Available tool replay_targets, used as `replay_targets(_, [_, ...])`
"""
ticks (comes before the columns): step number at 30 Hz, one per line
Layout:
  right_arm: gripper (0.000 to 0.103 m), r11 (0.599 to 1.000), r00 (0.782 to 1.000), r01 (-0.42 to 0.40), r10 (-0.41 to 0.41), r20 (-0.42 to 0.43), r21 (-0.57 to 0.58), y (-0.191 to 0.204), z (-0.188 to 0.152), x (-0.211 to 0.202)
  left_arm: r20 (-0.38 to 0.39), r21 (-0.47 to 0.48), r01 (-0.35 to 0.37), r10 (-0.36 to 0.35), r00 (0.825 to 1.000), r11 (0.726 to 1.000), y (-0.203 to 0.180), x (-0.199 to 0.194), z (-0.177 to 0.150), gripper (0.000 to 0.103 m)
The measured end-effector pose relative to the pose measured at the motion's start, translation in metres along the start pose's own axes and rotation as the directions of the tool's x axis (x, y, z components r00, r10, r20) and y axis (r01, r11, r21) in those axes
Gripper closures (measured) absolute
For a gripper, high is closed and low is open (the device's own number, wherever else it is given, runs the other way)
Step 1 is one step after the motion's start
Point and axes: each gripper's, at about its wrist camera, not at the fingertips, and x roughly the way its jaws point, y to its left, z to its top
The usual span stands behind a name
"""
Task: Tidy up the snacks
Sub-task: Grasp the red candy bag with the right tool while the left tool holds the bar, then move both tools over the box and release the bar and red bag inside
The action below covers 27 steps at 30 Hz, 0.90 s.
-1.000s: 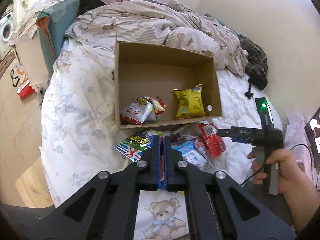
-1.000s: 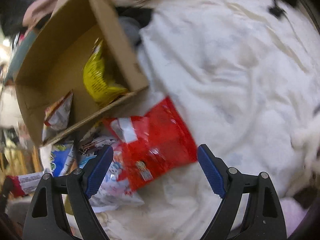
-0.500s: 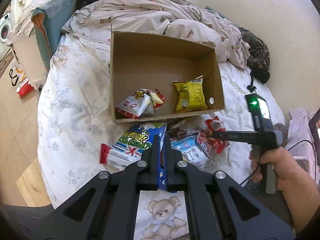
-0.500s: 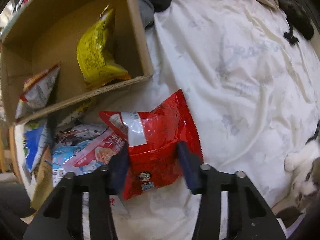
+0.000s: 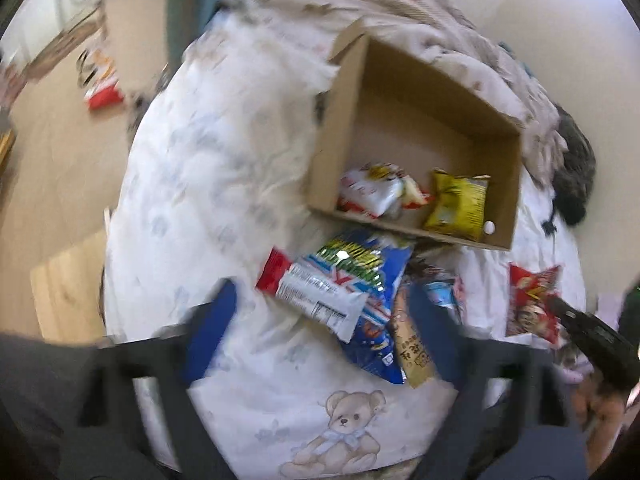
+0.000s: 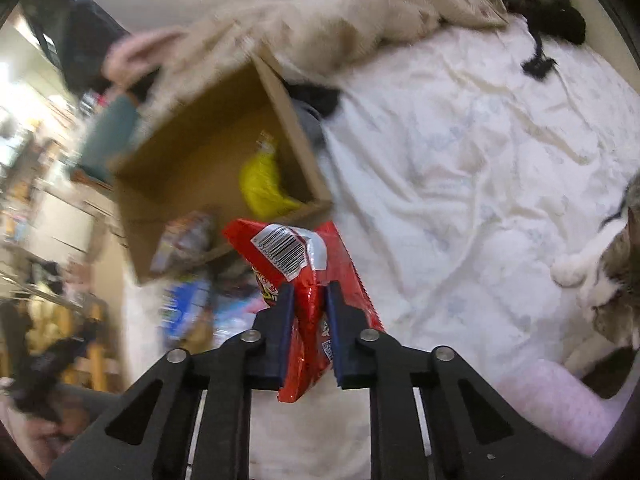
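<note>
An open cardboard box (image 5: 420, 120) lies on the bed and holds a yellow bag (image 5: 460, 204) and white-and-red packets (image 5: 376, 194). In front of it is a heap of snacks, with a blue bag (image 5: 372, 280) and a white-and-red packet (image 5: 316, 292) on top. My left gripper (image 5: 320, 324) hangs over this heap. Its jaws are opening wide around the two packets and the pads are off them. My right gripper (image 6: 308, 292) is closing, its pads pinched on a red snack bag (image 6: 304, 256). The bag hangs off the bed near the box (image 6: 200, 152).
A rumpled quilt (image 6: 360, 20) is piled behind the box. A cat (image 6: 612, 272) lies at the bed's right edge beside a pink cushion (image 6: 560, 400). Dark clothing (image 5: 576, 168) sits right of the box. Wooden floor (image 5: 52, 184) lies left of the bed.
The left jaws went from shut on the blue bag to wide open, and the bag now lies on the heap. The right jaws closed on the red bag and lifted it.
</note>
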Motion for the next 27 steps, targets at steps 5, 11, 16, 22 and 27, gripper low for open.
replay_targets(5, [0.091, 0.996, 0.994, -0.081, 0.084, 0.065, -0.043, 0.017, -0.004, -0.01, -0.201, -0.051, -0.017, 0.007, 0.98, 0.999, 0.006, 0.049, -0.012, 0.014])
replay_targets(11, [0.092, 0.994, 0.995, -0.089, 0.091, 0.051, -0.057, 0.021, -0.006, 0.0, -0.196, -0.227, 0.004, -0.05, 0.979, 0.974, 0.014, 0.078, -0.005, 0.016])
replay_targets(16, [0.092, 0.995, 0.995, -0.082, 0.085, 0.052, -0.06, 0.02, -0.007, 0.001, -0.224, -0.3, -0.021, -0.049, 0.973, 0.954, 0.022, 0.097, -0.004, 0.052])
replay_targets(22, [0.092, 0.995, 0.994, -0.086, 0.089, 0.059, -0.056, 0.019, -0.008, 0.001, -0.224, -0.258, -0.041, -0.019, 0.974, 0.965, 0.021, 0.092, -0.011, 0.075])
replay_targets(27, [0.093, 0.98, 0.977, -0.195, 0.199, 0.082, -0.05, 0.022, -0.009, -0.011, -0.164, -0.195, -0.11, 0.078, 0.983, 0.975, 0.024, 0.058, -0.009, 0.076])
